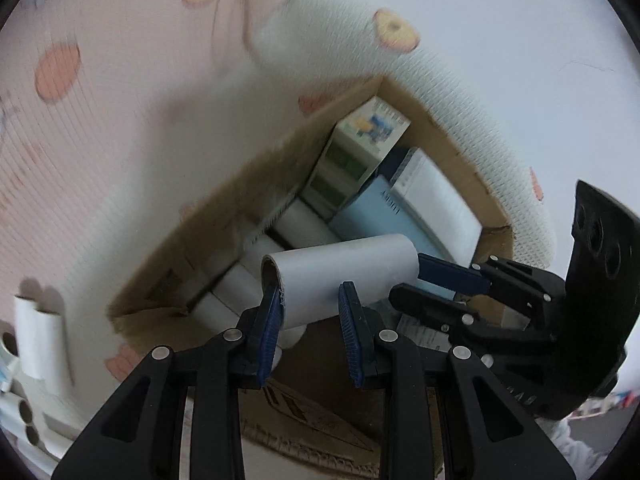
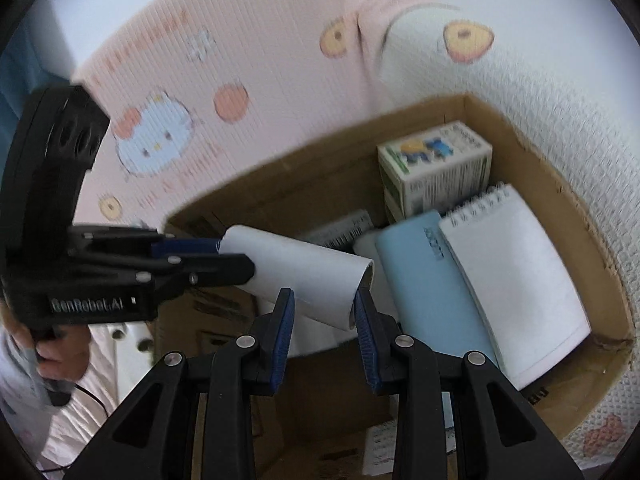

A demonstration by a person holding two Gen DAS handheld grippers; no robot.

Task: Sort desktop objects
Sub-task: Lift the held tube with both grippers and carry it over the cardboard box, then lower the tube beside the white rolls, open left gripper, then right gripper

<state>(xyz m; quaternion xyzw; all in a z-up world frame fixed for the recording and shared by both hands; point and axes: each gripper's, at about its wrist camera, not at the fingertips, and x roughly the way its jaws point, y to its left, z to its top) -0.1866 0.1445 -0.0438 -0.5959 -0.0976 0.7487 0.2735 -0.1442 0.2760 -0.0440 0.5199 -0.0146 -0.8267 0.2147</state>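
Note:
A white cardboard tube [image 1: 344,264] hangs level over an open cardboard box [image 1: 240,184]. Both grippers hold it. My left gripper [image 1: 311,292] is shut on its open left end. In the left wrist view my right gripper [image 1: 424,284] comes in from the right, clamped on the other end. In the right wrist view the tube [image 2: 296,264] lies across the box [image 2: 320,140], with my right gripper [image 2: 323,300] shut on the open end. There my left gripper [image 2: 236,258] grips the far end, and a hand [image 2: 52,352] holds its handle.
The box holds a printed carton [image 2: 436,160], a light blue box [image 2: 428,280], a spiral notebook [image 2: 516,272] and white tubes [image 1: 240,280]. Loose tubes [image 1: 40,332] stand outside at left. Pink cartoon cloth [image 2: 200,60] and a white textured cushion [image 1: 460,92] surround the box.

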